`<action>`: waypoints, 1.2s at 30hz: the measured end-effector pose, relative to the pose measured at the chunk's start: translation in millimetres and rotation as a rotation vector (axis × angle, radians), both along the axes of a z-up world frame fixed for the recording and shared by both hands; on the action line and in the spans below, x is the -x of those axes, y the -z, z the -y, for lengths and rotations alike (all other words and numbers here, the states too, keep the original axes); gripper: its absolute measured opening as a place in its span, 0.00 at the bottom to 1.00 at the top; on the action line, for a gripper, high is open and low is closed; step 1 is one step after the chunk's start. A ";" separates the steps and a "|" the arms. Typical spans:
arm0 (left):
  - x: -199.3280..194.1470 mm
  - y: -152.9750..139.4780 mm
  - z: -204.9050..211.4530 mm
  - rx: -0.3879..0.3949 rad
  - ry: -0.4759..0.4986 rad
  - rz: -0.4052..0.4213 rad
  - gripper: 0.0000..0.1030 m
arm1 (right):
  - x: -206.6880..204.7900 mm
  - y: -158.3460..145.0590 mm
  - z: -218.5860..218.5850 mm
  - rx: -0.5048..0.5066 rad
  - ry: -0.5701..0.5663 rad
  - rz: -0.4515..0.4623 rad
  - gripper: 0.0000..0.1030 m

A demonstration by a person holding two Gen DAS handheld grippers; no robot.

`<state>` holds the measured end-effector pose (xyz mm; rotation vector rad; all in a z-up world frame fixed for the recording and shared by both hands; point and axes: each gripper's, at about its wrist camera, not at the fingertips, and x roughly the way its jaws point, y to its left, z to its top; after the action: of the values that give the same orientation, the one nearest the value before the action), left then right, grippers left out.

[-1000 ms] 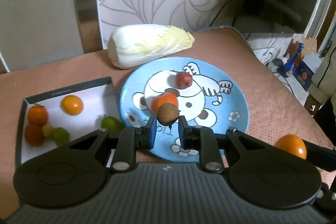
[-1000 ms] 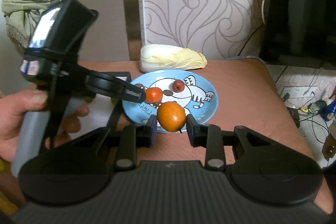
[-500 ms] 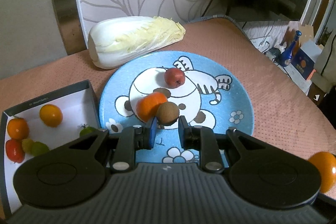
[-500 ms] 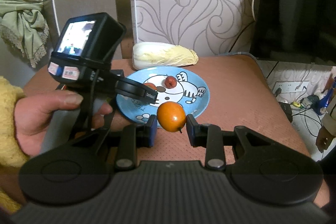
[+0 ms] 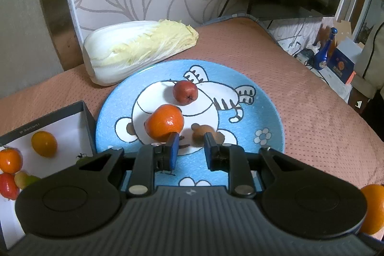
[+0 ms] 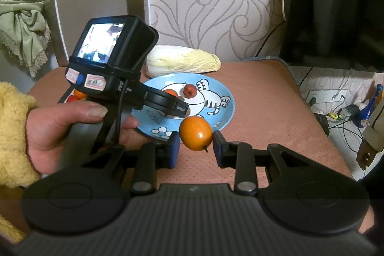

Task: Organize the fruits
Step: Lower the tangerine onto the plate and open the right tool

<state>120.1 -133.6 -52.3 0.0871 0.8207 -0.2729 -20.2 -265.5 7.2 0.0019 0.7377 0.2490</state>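
From the left wrist, the left gripper [image 5: 189, 146] stood parted over a round glossy plate [image 5: 266, 116] holding three fruits; a box [image 5: 72, 116] held five more.

From the right wrist, the right gripper [image 6: 195, 146] clamped a smooth orange [image 6: 195, 132] above bare cloth [image 6: 271, 107] beside the plate's rim.

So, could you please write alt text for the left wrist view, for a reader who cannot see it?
The left hand-held gripper hangs open and empty over a blue cartoon plate holding an orange fruit and a small red fruit. A napa cabbage lies behind the plate; a box of mixed fruits sits at left.
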 end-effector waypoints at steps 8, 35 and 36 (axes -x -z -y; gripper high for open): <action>9.3 -13.1 -3.7 -0.010 -0.020 0.051 0.64 | -4.4 4.4 2.2 -0.007 0.018 0.005 0.32; 113.1 -54.9 -98.8 0.033 -0.216 0.083 0.68 | -78.9 66.6 -27.2 -0.059 -0.080 -0.104 0.32; 114.8 -55.0 -101.5 0.030 -0.226 0.083 0.68 | -81.1 69.6 -28.8 -0.053 -0.084 -0.115 0.32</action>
<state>5.3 -32.0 2.7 -0.0226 0.7359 -0.0681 60.9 -236.6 -62.4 0.0354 0.8461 0.3511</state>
